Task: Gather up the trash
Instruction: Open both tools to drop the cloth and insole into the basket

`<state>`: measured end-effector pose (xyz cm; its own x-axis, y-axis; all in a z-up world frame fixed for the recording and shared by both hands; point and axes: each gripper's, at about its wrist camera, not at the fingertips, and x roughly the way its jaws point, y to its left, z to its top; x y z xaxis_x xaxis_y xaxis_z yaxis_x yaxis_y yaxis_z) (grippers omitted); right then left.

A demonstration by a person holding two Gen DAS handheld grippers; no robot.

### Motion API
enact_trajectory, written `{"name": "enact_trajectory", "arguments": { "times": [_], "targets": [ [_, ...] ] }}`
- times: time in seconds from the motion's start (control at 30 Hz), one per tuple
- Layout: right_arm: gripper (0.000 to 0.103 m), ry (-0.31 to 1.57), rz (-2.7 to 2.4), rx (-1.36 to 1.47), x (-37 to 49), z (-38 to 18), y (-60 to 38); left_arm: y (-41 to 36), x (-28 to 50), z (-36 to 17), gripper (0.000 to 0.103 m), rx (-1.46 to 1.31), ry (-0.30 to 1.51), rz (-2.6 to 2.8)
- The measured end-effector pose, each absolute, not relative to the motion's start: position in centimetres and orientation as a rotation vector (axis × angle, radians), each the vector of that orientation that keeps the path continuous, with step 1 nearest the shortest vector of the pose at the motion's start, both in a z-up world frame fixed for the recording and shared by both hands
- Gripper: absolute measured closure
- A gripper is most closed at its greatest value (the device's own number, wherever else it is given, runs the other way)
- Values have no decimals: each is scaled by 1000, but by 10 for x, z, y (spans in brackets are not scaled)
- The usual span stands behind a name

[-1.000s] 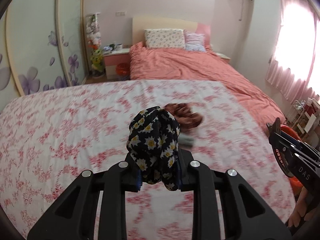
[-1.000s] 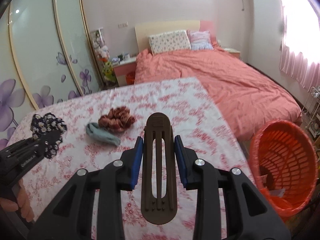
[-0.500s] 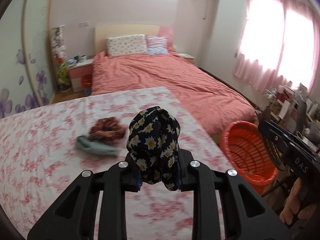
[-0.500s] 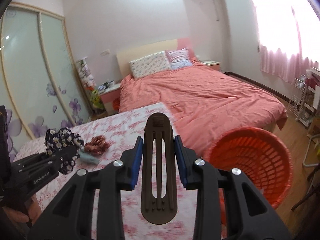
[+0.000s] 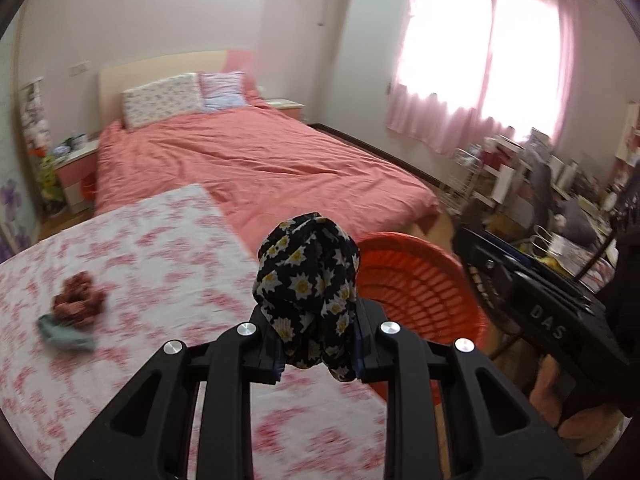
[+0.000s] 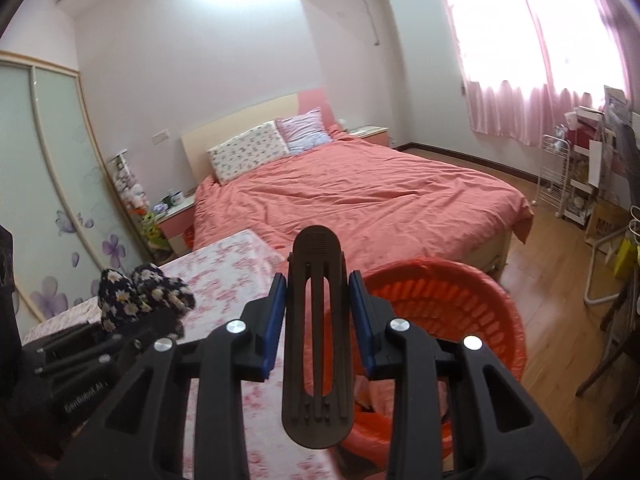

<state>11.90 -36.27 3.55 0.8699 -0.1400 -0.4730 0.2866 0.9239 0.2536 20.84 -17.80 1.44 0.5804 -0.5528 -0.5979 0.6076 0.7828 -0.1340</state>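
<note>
Trash fills both grippers at once, which looks like a way to empty 2 loads in 1 trip. Nearest the lens, the left gripper (image 5: 318, 354) is clenched on a black daisy-print cloth bundle (image 5: 308, 288), pinched low so most of it bulges above the fingers. The right gripper (image 6: 318, 330) is clamped on a dark brown slotted plastic piece (image 6: 317, 340), held upright between the blue pads (image 6: 273, 320) so it cannot swing.

Just beyond both loads sits the orange basket (image 5: 420, 292) on the floor beside the tabletop (image 5: 160, 248), its mouth open upward; both grippers point toward it, so I judge the drop is the step in hand. The bundle seems short of the rim, so letting go now could land it on the tabletop edge.

Further left on the floral cloth, a reddish-brown crumpled item (image 5: 78, 300) rests against a pale teal scrap (image 5: 66, 332), both uncollected. Behind them stretches the coral bed (image 5: 260, 164).
</note>
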Motion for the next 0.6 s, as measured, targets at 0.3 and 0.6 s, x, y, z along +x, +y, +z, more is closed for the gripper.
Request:
{"name": "enact_trajectory", "arguments": {
  "times": [0.3, 0.6],
  "targets": [
    [71, 490, -289, 412, 129, 11, -427, -241, 216, -8, 77, 116, 728, -797],
    [52, 548, -329, 488, 146, -27, -464, -262, 229, -44, 47, 169, 819, -761]
  ]
}}
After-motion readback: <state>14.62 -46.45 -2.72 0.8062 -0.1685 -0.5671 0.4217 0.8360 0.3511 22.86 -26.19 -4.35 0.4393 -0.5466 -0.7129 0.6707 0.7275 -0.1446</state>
